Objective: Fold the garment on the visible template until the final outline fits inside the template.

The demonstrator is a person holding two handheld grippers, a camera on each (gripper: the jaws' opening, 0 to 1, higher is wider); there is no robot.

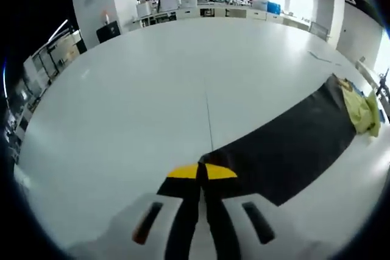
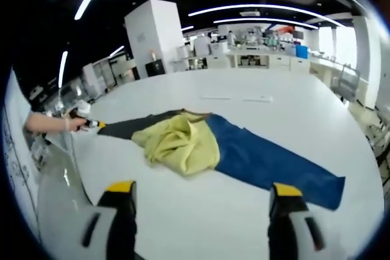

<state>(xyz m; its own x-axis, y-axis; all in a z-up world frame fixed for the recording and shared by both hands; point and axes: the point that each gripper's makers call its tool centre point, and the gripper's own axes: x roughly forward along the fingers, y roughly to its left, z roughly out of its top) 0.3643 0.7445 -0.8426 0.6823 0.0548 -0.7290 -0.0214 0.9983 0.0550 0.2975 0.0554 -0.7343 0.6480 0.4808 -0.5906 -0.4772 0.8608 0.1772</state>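
A crumpled yellow garment (image 2: 180, 141) lies on the white table, on top of a long strip of cloth. That strip runs dark (image 2: 128, 127) to one side and blue (image 2: 268, 162) to the other. In the left gripper view the dark cloth (image 1: 286, 144) stretches away to the yellow garment (image 1: 362, 111) at the far right. My left gripper (image 1: 202, 172) is shut, its yellow tips pinching the dark cloth's near corner. It also shows in the right gripper view, where a hand (image 2: 52, 123) holds the left gripper (image 2: 90, 125) at the cloth's end. My right gripper (image 2: 202, 188) hovers open in front of the garment, holding nothing.
The large white table (image 1: 152, 89) spreads wide around the cloth. A thin seam line (image 1: 208, 120) runs across it. Lab benches and shelves (image 2: 256, 53) stand far behind, and a white pillar (image 2: 155, 35) rises at the back left.
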